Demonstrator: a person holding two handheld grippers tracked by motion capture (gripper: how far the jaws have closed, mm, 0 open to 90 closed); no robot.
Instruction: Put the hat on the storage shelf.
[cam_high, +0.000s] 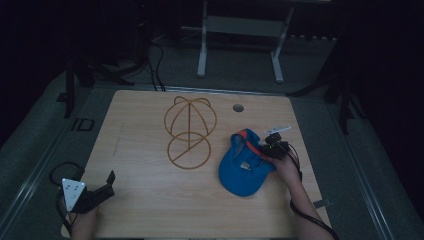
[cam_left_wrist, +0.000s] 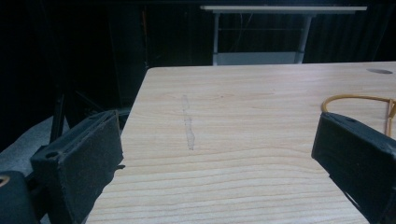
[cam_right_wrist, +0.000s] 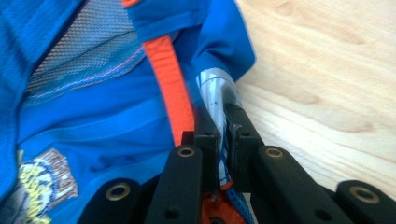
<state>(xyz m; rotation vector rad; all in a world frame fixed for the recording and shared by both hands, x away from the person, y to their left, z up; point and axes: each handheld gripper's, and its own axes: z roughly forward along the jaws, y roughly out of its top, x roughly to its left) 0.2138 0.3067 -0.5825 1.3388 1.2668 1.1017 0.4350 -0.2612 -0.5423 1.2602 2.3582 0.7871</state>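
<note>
A blue cap (cam_high: 242, 165) with an orange strap lies on the wooden table (cam_high: 150, 200), right of centre. My right gripper (cam_high: 269, 148) is shut on the cap's rear edge; in the right gripper view its jaws pinch a fold of blue and silver fabric (cam_right_wrist: 219, 100) beside the orange strap (cam_right_wrist: 170, 84). A tan wire hat stand (cam_high: 190, 131) lies flat in the table's middle. My left gripper (cam_high: 107, 185) rests near the front left corner, open, with bare table (cam_left_wrist: 224, 140) between its fingers (cam_left_wrist: 84, 163) and the wire frame's edge (cam_left_wrist: 359, 99) at the right.
A round grommet hole (cam_high: 238, 107) sits near the table's far edge. A white-legged frame (cam_high: 240, 35) stands on the floor behind the table. Cables (cam_high: 62, 172) trail off the left edge. The surroundings are dark.
</note>
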